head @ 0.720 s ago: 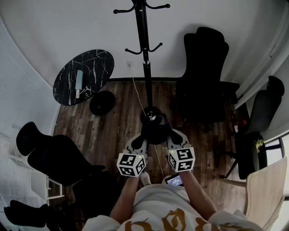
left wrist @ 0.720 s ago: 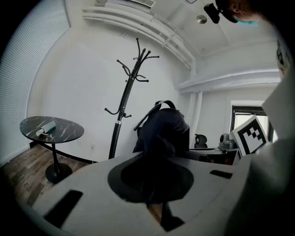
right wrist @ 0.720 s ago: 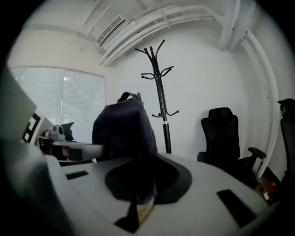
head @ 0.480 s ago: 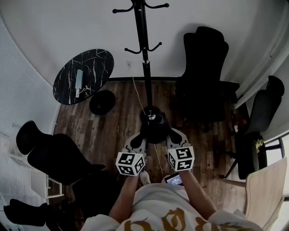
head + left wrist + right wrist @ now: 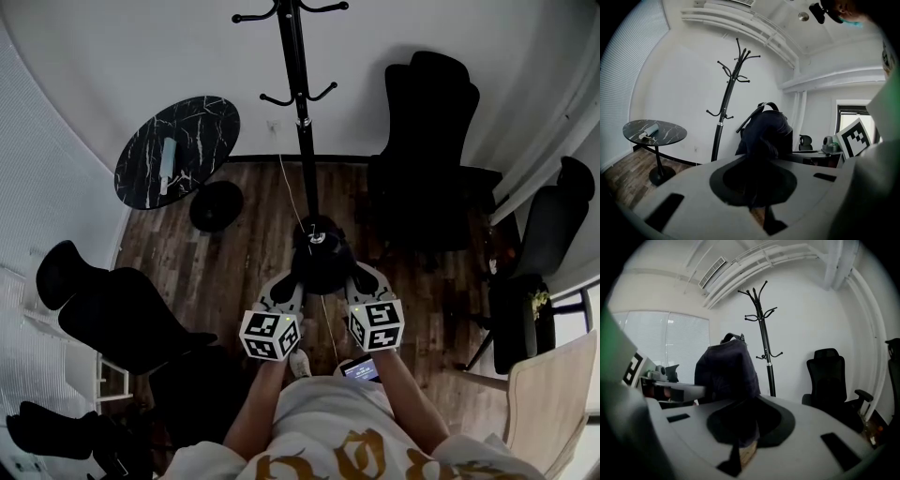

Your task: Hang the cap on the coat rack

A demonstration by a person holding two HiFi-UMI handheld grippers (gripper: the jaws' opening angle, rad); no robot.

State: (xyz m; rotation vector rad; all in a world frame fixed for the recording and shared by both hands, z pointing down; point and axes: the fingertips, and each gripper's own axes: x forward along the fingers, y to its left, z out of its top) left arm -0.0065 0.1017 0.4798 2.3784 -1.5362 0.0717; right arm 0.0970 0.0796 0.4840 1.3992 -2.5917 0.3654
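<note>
A dark cap (image 5: pixel 322 264) hangs between my two grippers in the head view, above the wooden floor and short of the black coat rack (image 5: pixel 302 112). My left gripper (image 5: pixel 292 292) is shut on the cap's left side and my right gripper (image 5: pixel 354 284) is shut on its right side. In the left gripper view the cap (image 5: pixel 766 133) rises from the shut left gripper (image 5: pixel 757 190), with the coat rack (image 5: pixel 725 108) standing beyond it to the left. In the right gripper view the cap (image 5: pixel 726 371) fills the right gripper (image 5: pixel 740 427). There the coat rack (image 5: pixel 764 333) stands just to its right.
A round black marble table (image 5: pixel 178 150) stands left of the rack. Black office chairs (image 5: pixel 427 122) are at the right and another dark chair (image 5: pixel 112 319) at the lower left. A light wooden chair (image 5: pixel 553 394) is at the lower right. A small lit device (image 5: pixel 361 369) shows below my right gripper.
Both grippers, with the cap between them, have edged slightly forward toward the rack. The head view has shifted a little. Both grips are unchanged.
</note>
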